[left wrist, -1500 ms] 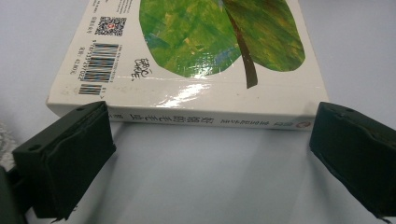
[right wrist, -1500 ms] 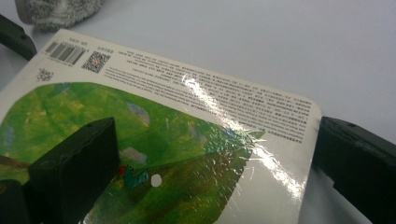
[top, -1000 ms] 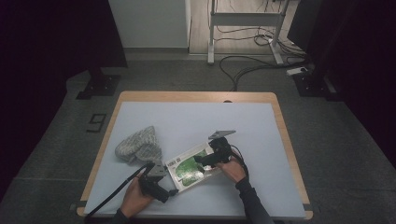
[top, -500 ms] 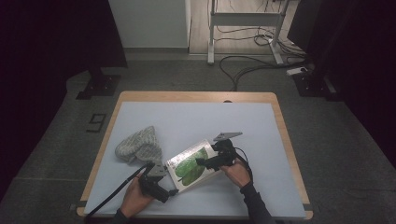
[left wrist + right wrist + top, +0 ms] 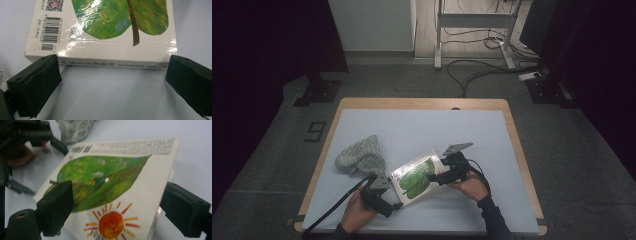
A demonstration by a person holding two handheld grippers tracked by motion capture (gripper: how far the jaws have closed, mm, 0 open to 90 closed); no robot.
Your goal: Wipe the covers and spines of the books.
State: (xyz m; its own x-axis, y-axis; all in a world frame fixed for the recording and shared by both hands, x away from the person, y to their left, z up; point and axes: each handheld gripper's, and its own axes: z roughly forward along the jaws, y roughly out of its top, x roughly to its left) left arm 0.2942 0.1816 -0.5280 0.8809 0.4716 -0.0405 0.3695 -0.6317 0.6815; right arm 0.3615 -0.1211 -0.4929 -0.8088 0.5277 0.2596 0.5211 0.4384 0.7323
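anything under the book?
The book sits on the white table. In the right gripper view its far edge looks raised off the surface, with shadow beneath. Nothing visible under it, but the cover hides most of that area, so cannot confirm.

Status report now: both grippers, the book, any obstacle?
Left gripper open at book spine. Right gripper open, jaws straddling the cover, not gripping. Knit hat beside book, clear.

Table far half open (knit hat blocks left).
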